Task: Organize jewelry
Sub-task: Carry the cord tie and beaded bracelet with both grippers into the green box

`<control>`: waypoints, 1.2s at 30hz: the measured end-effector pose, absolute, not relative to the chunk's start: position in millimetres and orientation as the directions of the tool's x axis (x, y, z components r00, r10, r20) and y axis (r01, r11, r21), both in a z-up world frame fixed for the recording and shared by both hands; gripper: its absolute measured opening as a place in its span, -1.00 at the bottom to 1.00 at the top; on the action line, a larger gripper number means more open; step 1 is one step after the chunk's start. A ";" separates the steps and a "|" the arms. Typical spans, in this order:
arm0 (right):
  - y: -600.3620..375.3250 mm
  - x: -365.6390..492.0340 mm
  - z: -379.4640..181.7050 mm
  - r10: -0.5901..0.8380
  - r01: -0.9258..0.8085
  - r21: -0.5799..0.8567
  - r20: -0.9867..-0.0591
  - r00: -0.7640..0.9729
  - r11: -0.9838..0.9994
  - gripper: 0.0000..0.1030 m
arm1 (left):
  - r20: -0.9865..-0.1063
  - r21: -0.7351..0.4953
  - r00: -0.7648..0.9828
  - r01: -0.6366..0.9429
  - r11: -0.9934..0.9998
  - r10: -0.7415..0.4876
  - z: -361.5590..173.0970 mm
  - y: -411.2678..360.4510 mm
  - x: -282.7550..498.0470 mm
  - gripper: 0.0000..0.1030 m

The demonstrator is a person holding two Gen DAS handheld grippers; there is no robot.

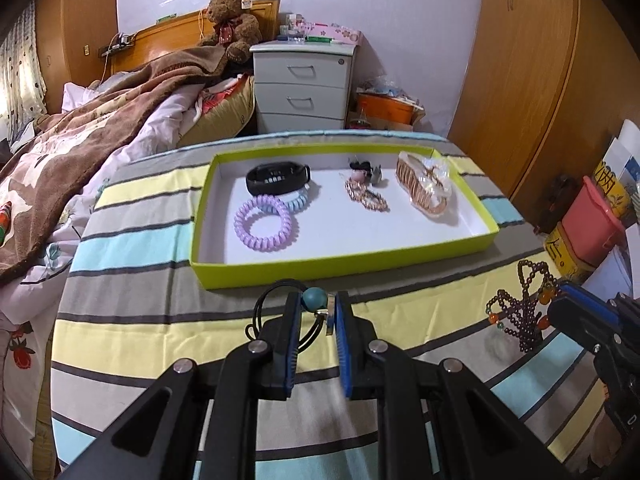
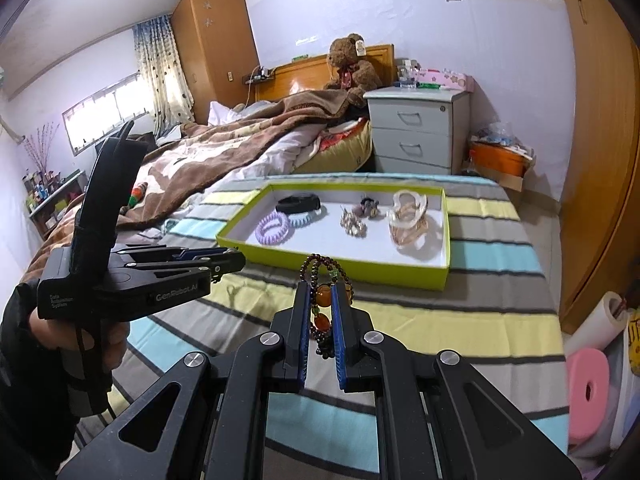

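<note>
A green-rimmed white tray [image 1: 340, 262] [image 2: 332, 270] lies on the striped cloth. It holds a black band [image 1: 278, 178], a purple coil tie [image 1: 266, 224], a blue coil tie [image 1: 296, 202], small trinkets [image 1: 366, 196] and a gold bracelet [image 1: 424, 190]. My left gripper [image 1: 314, 308] is shut on a black cord with a teal bead [image 1: 313, 298], just in front of the tray. My right gripper [image 2: 320, 300] is shut on a dark beaded bracelet with orange beads [image 2: 324, 296], also seen in the left wrist view [image 1: 520, 316], held above the cloth before the tray.
A bed with a brown blanket [image 1: 100, 120] lies to the left. A white nightstand [image 1: 302, 84] stands behind the table. Boxes and a pink bin [image 1: 592, 228] stand at the right edge. A wooden wardrobe [image 2: 600, 160] is on the right.
</note>
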State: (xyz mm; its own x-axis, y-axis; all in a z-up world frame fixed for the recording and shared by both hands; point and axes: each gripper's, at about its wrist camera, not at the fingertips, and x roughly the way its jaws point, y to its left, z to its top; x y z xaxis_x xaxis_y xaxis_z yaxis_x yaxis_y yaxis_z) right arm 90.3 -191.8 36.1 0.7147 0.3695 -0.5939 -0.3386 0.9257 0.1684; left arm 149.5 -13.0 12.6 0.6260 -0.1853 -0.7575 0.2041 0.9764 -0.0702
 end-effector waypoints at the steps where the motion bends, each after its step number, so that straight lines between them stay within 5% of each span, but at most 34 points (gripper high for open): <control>1: -191.6 91.3 38.6 0.370 -0.339 0.167 -0.590 0.718 0.926 -0.80 | -0.753 -0.074 0.631 0.201 0.977 -0.187 15.6 -11.3 150.1 -0.66; 14: -182.3 126.2 66.3 0.381 -0.368 0.141 -0.556 0.739 0.919 -0.80 | -0.709 -0.094 0.673 0.204 0.975 -0.209 51.4 3.0 177.6 -0.66; 36: -164.2 214.1 43.8 0.409 -0.382 0.187 -0.629 0.662 0.905 -0.80 | -0.721 -0.095 0.664 0.189 0.977 -0.198 53.9 10.3 249.7 -0.66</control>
